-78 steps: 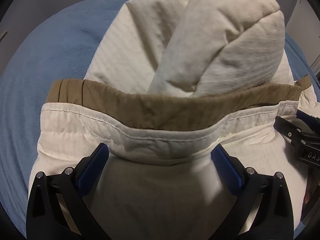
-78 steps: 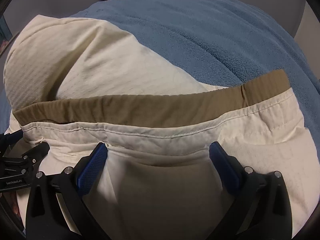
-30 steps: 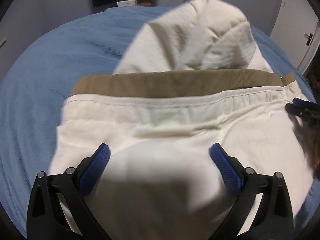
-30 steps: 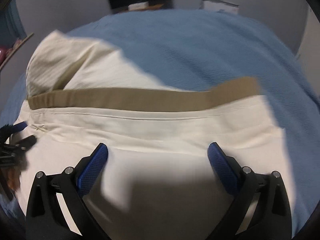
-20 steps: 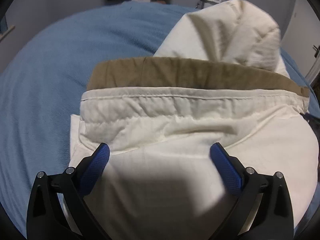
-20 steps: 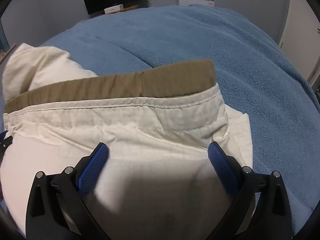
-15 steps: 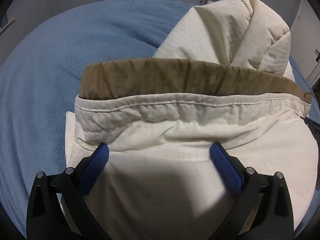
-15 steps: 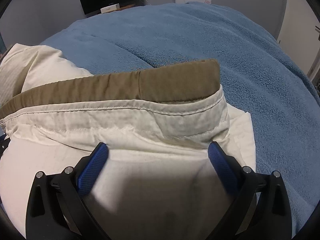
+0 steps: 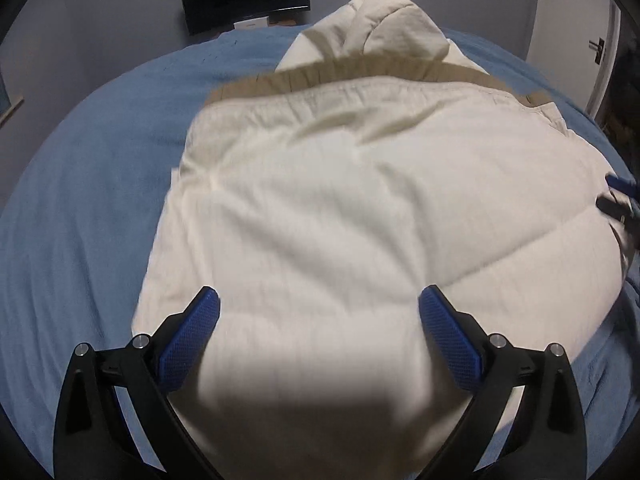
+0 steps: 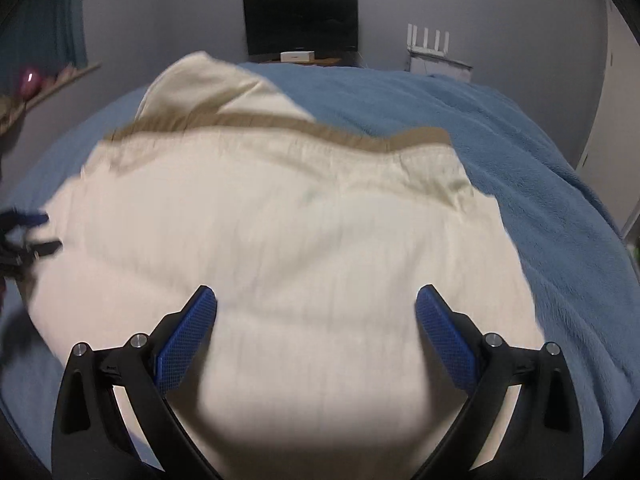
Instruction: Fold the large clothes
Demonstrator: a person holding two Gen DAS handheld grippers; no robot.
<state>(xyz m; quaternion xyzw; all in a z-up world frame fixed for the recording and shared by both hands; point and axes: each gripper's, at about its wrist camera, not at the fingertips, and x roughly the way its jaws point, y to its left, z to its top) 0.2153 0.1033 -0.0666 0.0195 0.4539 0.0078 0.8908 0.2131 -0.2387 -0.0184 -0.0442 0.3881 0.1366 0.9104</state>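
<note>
A bed covered by a blue fleece blanket (image 9: 88,184) (image 10: 540,160) carried everything. A cream garment (image 9: 360,208) (image 10: 280,248) with a tan band (image 9: 360,70) (image 10: 280,122) along its far edge lay directly on the blanket, folded over itself, blue showing on both sides and beyond it.

A wide, plush blue fleece blanket (image 10: 520,152) fills the lower and middle frame in both views, its surface softly ridged. Behind it rises a plain grey-lilac wall (image 10: 168,20), dimly and evenly lit. Top centre of the right wrist view, a black flat rectangular screen (image 10: 301,20) stands against that wall, with a small white box (image 10: 297,56) at its foot. To the right of it is a white router with four upright antennas (image 10: 428,46). At far left, a slanting wooden ledge (image 10: 60,80) runs below a dark teal curtain (image 10: 60,12). In the left wrist view, a white door with a dark handle (image 9: 598,46) shows at upper right.
</note>
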